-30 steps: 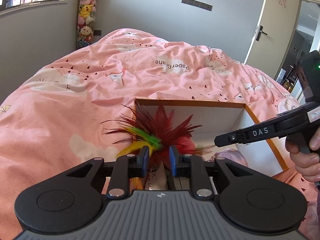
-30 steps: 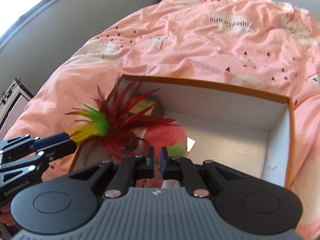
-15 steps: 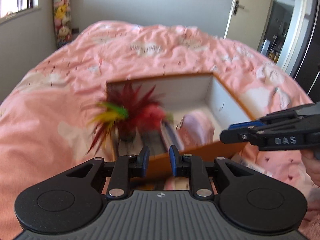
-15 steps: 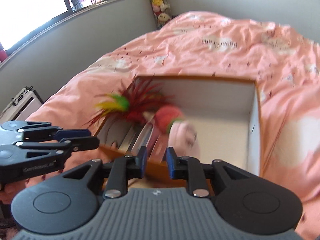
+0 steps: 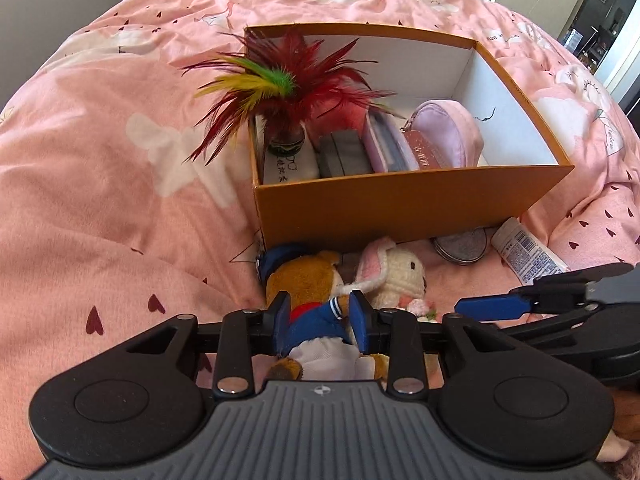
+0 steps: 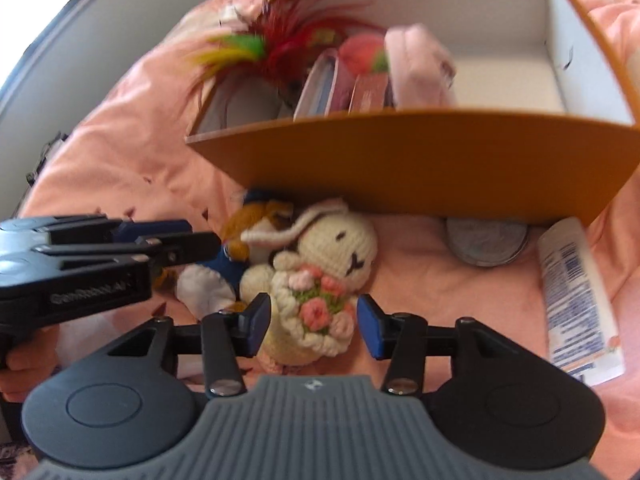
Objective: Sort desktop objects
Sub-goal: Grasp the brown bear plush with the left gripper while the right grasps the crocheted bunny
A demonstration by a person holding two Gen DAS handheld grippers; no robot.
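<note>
I read "PaperCrane" upside down on the pink duvet (image 5: 100,200). Orange box (image 5: 400,204) sits on it w/ feather shuttlecock (image 5: 288,92) inside, left end. Left gripper (image 5: 320,320) tilts down, jaws opening, sailor plush bear (image 5: 312,280) between them, pads not pressing. Right gripper (image 6: 314,326) tilts down too, jaws opening around crochet bunny (image 6: 320,272). "GenRobot" partly legible on the left gripper's side in right cam.

Sunlit pink quilted bed (image 5: 100,208) beside a grey wall (image 6: 100,32).
</note>
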